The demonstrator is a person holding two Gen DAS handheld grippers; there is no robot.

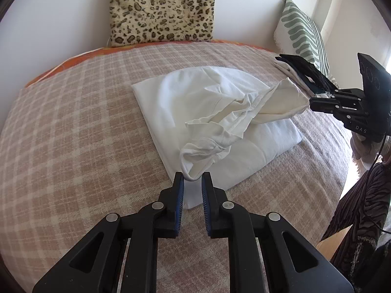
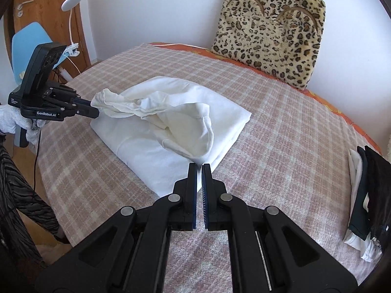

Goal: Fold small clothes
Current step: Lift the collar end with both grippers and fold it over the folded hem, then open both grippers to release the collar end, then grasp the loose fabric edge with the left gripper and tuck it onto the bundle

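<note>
A crumpled cream garment (image 1: 244, 114) hangs stretched between my two grippers, just above a folded white cloth (image 1: 166, 107) on the bed. My left gripper (image 1: 193, 174) has one bunched end of it between its fingertips, with a narrow gap between the jaws. In the right wrist view that gripper (image 2: 96, 108) holds the garment (image 2: 151, 107) up at the left. My right gripper (image 2: 199, 166) is shut on the other end, and the left wrist view shows it (image 1: 309, 103) at the right. The folded white cloth (image 2: 136, 146) lies under the garment.
The bed wears a pink checked blanket (image 1: 85, 122). A leopard cushion (image 2: 268, 31) leans on the wall, with a green striped pillow (image 1: 303, 31) beside it. A stack of dark and white folded clothes (image 2: 364, 190) lies at the bed's right edge. A blue chair (image 2: 27, 41) stands at left.
</note>
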